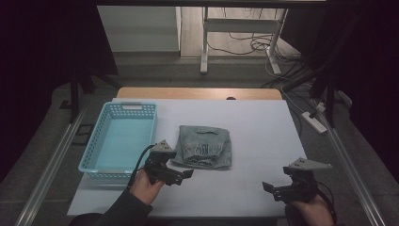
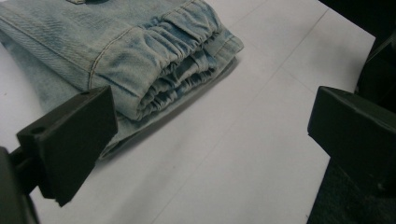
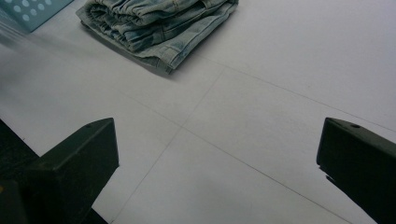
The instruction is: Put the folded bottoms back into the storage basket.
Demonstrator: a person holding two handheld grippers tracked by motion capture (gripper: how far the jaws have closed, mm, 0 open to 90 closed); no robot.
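Two open hand-held grippers, left [image 1: 181, 175] beside folded jeans [image 1: 203, 146], right [image 1: 273, 189] apart

Folded jeans [image 2: 116, 51] run off the left gripper view's top edge

Likely a lab, white-covered table [image 1: 244, 122], loose floor cables [image 1: 244, 44], power strip [image 1: 316, 121], dim surroundings

The folded jeans [image 1: 203, 146] are soft, faded blue cloth with bumpy gathers. The basket [image 1: 92, 152] is shiny plastic with little holes. The table cover [image 1: 263, 132] is smooth, dull white.
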